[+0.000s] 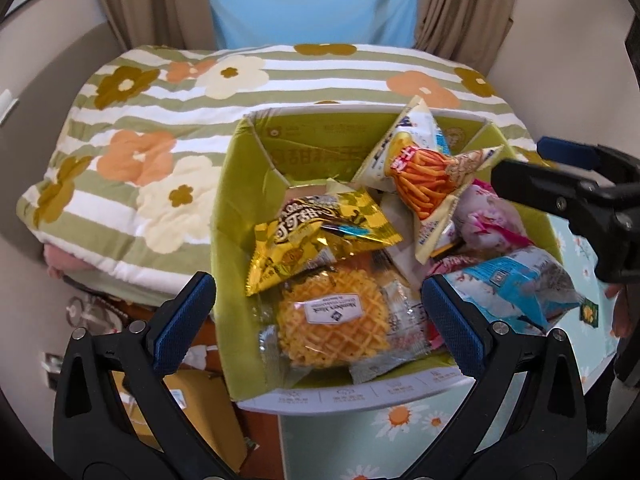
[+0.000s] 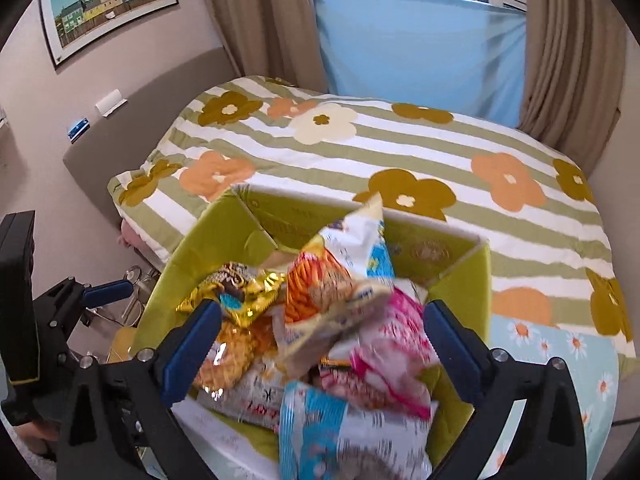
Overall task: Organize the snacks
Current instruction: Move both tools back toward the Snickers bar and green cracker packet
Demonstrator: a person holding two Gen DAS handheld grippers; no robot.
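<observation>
Both hand-held grippers — jaws wide

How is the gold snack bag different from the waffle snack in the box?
The gold bag is shiny foil you cannot see through; the waffle pack is clear, showing an orange lattice waffle inside. The gold bag is crinkled and tilted, lying partly over the waffle pack, which lies flatter nearer the box's front edge. The waffle pack carries a white label; the gold bag has printed pictures. Both lie in the green box.

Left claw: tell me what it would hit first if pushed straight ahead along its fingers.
Probably the round waffle snack lying in the green box; the open left claw frames it, though depth is unclear.
</observation>
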